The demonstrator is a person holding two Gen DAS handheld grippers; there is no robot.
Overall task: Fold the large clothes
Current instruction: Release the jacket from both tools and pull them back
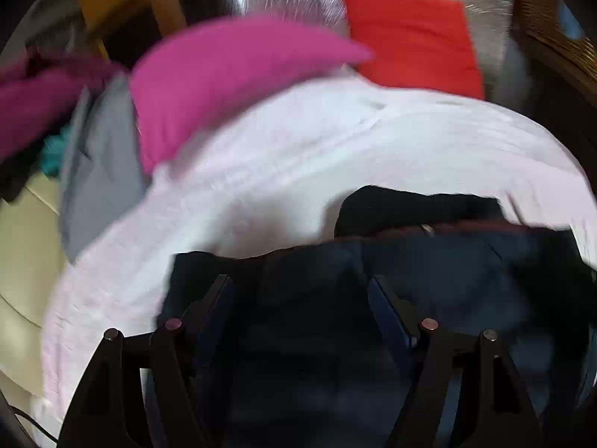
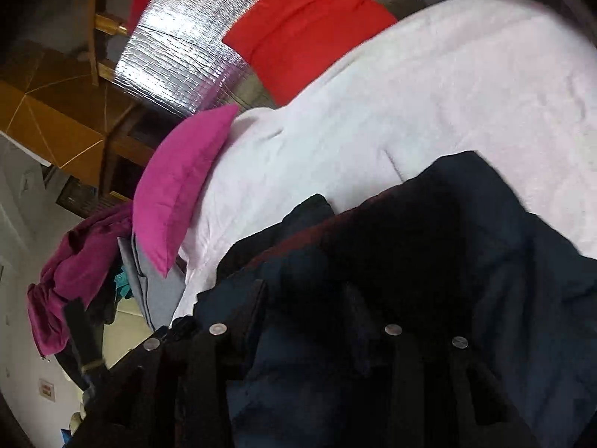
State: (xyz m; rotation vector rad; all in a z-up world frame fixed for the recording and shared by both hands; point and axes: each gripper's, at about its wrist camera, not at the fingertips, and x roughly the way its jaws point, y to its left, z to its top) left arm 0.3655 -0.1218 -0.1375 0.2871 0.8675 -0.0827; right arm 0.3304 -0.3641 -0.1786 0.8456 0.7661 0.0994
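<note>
A dark navy cloth jacket [image 1: 335,336] is laid on the white fluffy blanket [image 1: 298,171] for folding.
Left gripper [image 1: 300,298] is spread wide; right gripper's [image 2: 309,306] grip cannot be told.

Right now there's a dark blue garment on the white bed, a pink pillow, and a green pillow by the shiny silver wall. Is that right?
Nearly. The pillow by the shiny silver wall is red, not green; the right wrist view shows it. The dark blue garment, white bed and pink pillow are right.
</note>
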